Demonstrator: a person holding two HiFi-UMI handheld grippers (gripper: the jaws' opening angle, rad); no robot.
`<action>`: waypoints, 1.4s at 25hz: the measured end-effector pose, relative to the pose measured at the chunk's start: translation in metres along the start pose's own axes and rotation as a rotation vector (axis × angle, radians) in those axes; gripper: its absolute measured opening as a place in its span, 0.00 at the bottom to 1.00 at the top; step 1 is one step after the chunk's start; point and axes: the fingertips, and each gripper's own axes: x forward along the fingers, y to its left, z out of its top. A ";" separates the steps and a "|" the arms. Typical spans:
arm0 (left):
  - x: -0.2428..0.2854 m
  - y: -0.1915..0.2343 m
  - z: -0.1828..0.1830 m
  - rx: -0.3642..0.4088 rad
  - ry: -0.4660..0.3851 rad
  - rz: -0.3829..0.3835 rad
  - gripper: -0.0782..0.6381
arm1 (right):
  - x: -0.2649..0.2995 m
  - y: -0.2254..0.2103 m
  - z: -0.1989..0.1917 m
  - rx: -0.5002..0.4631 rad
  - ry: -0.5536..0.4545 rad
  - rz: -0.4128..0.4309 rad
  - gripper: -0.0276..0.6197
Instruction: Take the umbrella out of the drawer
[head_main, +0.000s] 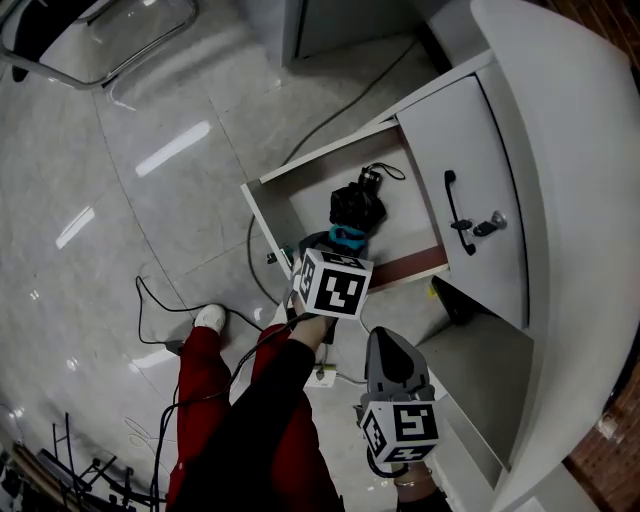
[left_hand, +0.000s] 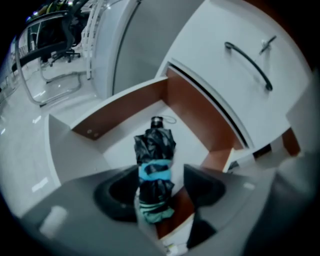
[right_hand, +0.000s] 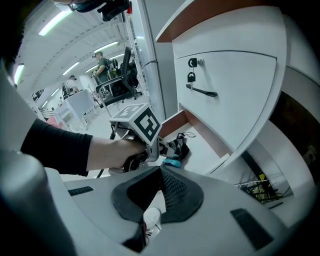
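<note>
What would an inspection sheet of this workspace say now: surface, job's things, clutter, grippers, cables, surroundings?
Surface: glossy tiled floor; drawer pulled open.
Job's things: folded black umbrella with teal strap lies in the drawer.
Clutter: nothing seen.
Grippers: left gripper open, jaws either side of the umbrella's near end; right gripper shut, empty, held back.
Cables: black cable on the floor.
Surroundings: cabinet door with handle and key; chair.

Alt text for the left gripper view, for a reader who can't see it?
A folded black umbrella with a blue strap lies in an open white drawer, its near end between the left gripper's parted jaws, a gap showing at the right jaw. Behind is a white cabinet door with a dark handle.
</note>
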 end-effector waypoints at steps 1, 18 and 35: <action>0.003 0.000 0.000 -0.002 0.001 0.003 0.50 | 0.002 -0.002 -0.002 -0.003 0.008 -0.001 0.04; 0.065 0.008 -0.009 -0.035 0.098 0.029 0.51 | 0.029 -0.019 -0.018 -0.011 0.107 0.015 0.04; 0.099 0.012 -0.016 -0.031 0.151 -0.016 0.52 | 0.067 -0.031 -0.042 0.022 0.322 0.018 0.04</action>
